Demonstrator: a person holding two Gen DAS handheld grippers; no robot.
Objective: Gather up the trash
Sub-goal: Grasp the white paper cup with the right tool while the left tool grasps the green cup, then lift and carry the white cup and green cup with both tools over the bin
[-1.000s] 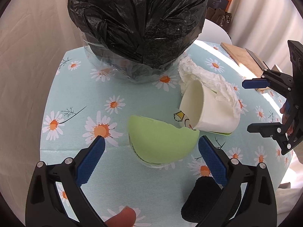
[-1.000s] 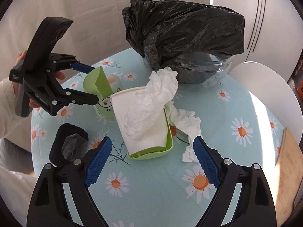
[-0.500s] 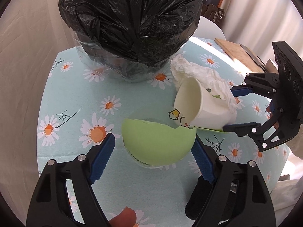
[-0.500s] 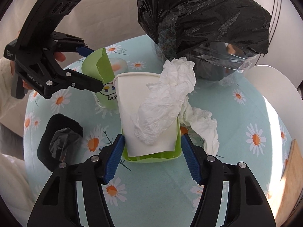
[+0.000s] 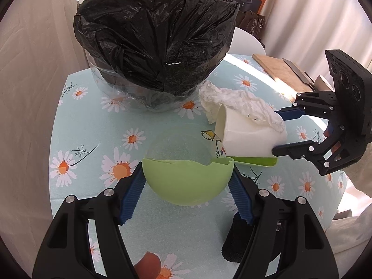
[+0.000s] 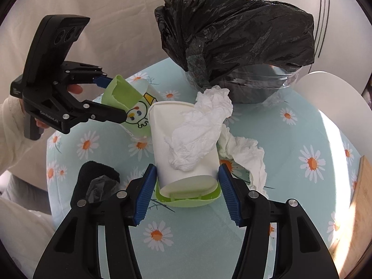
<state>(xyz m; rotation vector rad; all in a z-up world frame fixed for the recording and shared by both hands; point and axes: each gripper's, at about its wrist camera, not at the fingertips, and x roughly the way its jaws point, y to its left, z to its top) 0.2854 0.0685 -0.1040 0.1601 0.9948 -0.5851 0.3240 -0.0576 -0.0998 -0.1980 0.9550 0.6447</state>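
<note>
A green cup (image 5: pixel 186 186) with a cartoon print (image 6: pixel 137 114) and a torn rim sits between the blue pads of my left gripper (image 5: pixel 186 172). Its jaws are closing and both pads touch the cup's sides. From the right wrist view, the left gripper (image 6: pixel 116 100) holds it tilted. My right gripper (image 6: pixel 187 169) is shut on the base of a white paper cup (image 6: pixel 183 144), which lies on its side over a flat green lid (image 6: pixel 186 200). Crumpled white tissue (image 6: pixel 200 130) drapes over that cup. The right gripper (image 5: pixel 277 132) and white cup (image 5: pixel 246 137) also show in the left wrist view.
A clear bin lined with a black bag (image 5: pixel 155 46) stands at the back of the daisy-print table (image 5: pixel 93 127). More tissue (image 6: pixel 246 153) lies to the right. A black cloth holding crumpled plastic (image 6: pixel 97 181) lies front left. A wooden board (image 5: pixel 276 69) and white chair (image 6: pixel 332 107) are beyond.
Both grippers have narrowed from wide open. The left pads now touch the green cup and the right pads press the white cup's base. Both cups look closer.
</note>
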